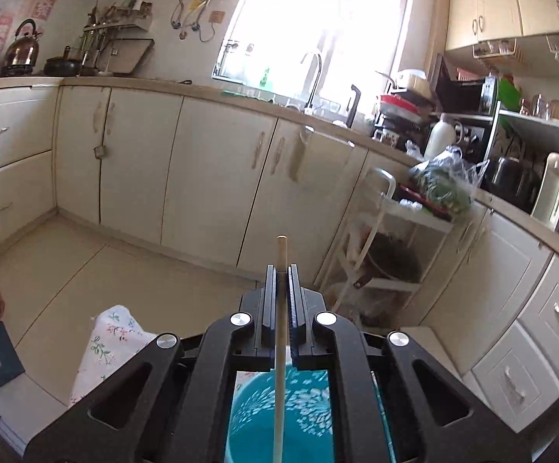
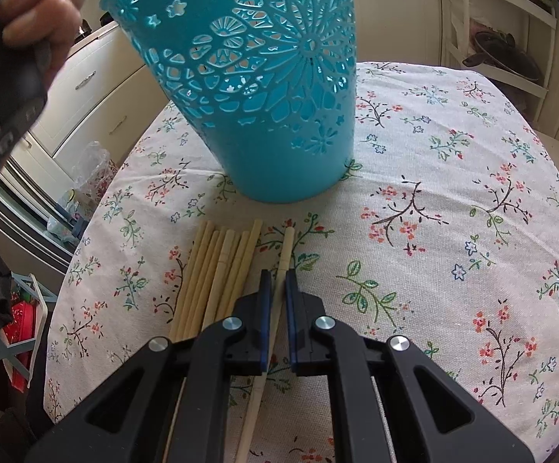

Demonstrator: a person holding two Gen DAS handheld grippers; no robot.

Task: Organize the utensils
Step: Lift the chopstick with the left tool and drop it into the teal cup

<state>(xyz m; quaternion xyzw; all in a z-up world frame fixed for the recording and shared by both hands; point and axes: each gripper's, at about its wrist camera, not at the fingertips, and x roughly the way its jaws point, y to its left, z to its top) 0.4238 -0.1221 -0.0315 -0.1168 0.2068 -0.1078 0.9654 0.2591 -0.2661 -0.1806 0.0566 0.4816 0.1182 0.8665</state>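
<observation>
Left gripper [image 1: 281,270] clamps one chopstick [image 1: 280,347] above the teal basket [image 2: 264,88]; right gripper [image 2: 278,276] pinches a chopstick [image 2: 284,254] just before the basket, beside the bundle [image 2: 217,270]. Open tablecloth [image 2: 453,212] right of it; no legible writing.

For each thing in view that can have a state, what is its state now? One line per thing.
Left gripper: shut on a chopstick, held above the basket.
Right gripper: shut on a single chopstick lying on the tablecloth.
Blue basket: upright on the tablecloth.
Chopstick bundle: lying flat beside the single chopstick, not gripped.
</observation>
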